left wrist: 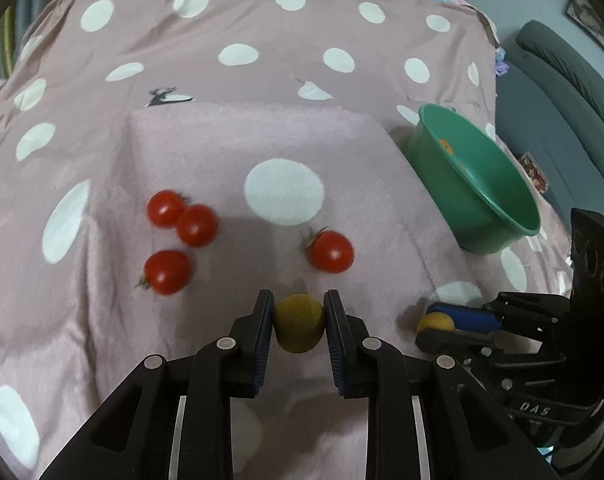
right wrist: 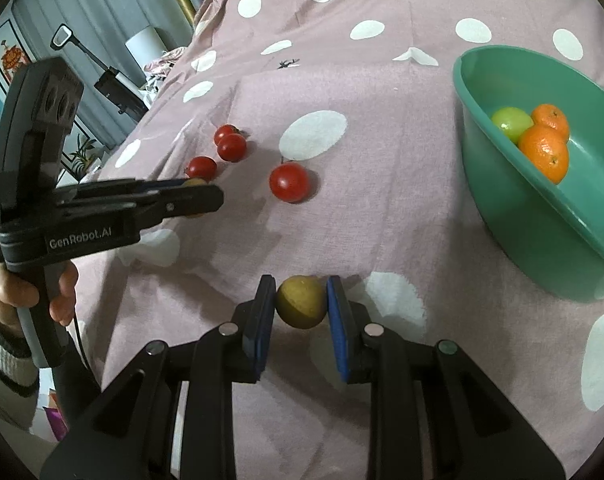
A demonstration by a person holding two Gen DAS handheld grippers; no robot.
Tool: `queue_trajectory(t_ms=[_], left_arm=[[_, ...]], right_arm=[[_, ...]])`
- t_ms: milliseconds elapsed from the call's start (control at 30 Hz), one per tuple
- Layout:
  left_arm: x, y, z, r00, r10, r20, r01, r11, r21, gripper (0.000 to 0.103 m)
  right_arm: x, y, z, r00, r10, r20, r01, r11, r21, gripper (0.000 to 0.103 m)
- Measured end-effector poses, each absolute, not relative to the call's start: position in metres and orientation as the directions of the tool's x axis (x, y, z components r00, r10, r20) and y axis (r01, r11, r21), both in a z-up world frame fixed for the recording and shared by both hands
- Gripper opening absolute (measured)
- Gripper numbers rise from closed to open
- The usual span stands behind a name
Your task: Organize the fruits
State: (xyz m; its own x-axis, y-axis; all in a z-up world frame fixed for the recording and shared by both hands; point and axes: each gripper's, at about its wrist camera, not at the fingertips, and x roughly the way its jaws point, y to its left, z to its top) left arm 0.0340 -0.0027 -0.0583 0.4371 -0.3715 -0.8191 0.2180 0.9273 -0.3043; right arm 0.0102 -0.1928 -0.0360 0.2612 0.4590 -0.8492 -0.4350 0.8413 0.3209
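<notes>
My left gripper [left wrist: 298, 308] is shut on a small yellow-brown round fruit [left wrist: 298, 326], held just above the pink spotted cloth [left wrist: 230, 152]. My right gripper [right wrist: 302, 292] is shut on a second yellow-brown fruit [right wrist: 302, 304]. Several red cherry tomatoes lie on the cloth ahead; the nearest [left wrist: 331, 251] sits just beyond the left fingertips, and it is also in the right wrist view [right wrist: 289, 182]. A green bowl [right wrist: 541, 220] at the right holds two oranges [right wrist: 543, 152] and a green fruit [right wrist: 511, 122]. Each gripper shows in the other's view: right gripper [left wrist: 433, 322], left gripper [right wrist: 206, 190].
The bowl [left wrist: 485, 192] stands right of the tomatoes, near the cloth's right edge. A grey sofa [left wrist: 561, 100] lies beyond that edge. A person's hand [right wrist: 34, 292] grips the left gripper's handle. A lamp and a stand [right wrist: 114, 80] are off the cloth's left side.
</notes>
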Motion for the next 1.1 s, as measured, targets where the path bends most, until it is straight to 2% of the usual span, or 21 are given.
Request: queue_trajectory(t_ms=[567, 833, 1000, 1100], left_arm=[[0.009, 0.019, -0.037, 0.493, -0.379, -0.783, 0.202, 0.925, -0.321, 0.026], [0.011, 0.014, -0.058, 0.418, -0.358, -0.835, 0.208, 0.932, -0.296, 0.026], [0.013, 0.006, -0.07, 0.398, -0.316, -0.861, 0.214, 0.945, -0.247, 0.039], [0.018, 0.009, -0.077, 0.398, -0.296, -0.868, 0.199, 0.952, -0.233, 0.039]], right_arm=[[-0.002, -0.185, 0.005, 0.327, 0.481, -0.813, -0.472, 0.829, 0.3, 0.027], [-0.005, -0.191, 0.003, 0.329, 0.474, -0.817, -0.457, 0.837, 0.301, 0.027], [-0.002, -0.193, 0.0, 0.327, 0.476, -0.817, -0.451, 0.838, 0.308, 0.027], [-0.002, -0.193, 0.0, 0.324, 0.482, -0.814, -0.455, 0.834, 0.312, 0.027]])
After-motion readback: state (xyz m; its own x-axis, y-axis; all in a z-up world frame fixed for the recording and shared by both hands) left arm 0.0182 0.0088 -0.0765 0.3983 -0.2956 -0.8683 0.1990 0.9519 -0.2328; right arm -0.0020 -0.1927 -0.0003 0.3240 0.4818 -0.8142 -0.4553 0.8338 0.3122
